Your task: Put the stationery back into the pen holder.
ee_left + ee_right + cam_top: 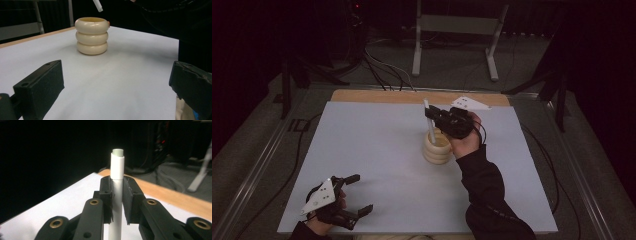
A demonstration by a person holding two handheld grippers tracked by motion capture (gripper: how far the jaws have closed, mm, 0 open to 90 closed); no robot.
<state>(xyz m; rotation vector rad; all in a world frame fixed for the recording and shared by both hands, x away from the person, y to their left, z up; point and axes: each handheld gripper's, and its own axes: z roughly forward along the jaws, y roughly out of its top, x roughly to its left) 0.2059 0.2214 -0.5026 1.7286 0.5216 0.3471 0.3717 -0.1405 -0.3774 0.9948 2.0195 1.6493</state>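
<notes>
Right gripper [117, 202]: we clamp the white peg [117, 167] between closed jaws, upright over the stacked cream rings [437, 147]; left gripper [354, 195]: jaws wide, empty, resting apart.

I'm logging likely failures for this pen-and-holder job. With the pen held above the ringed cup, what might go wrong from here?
1. The right gripper pinches the white pen on a narrow patch; it may pivot or slip.
2. The pen tilts over the cream ringed holder, so its tip could catch the rim.
3. The left gripper rests open, apart from the holder, so nothing steadies it on the table; a knock might topple it.
</notes>
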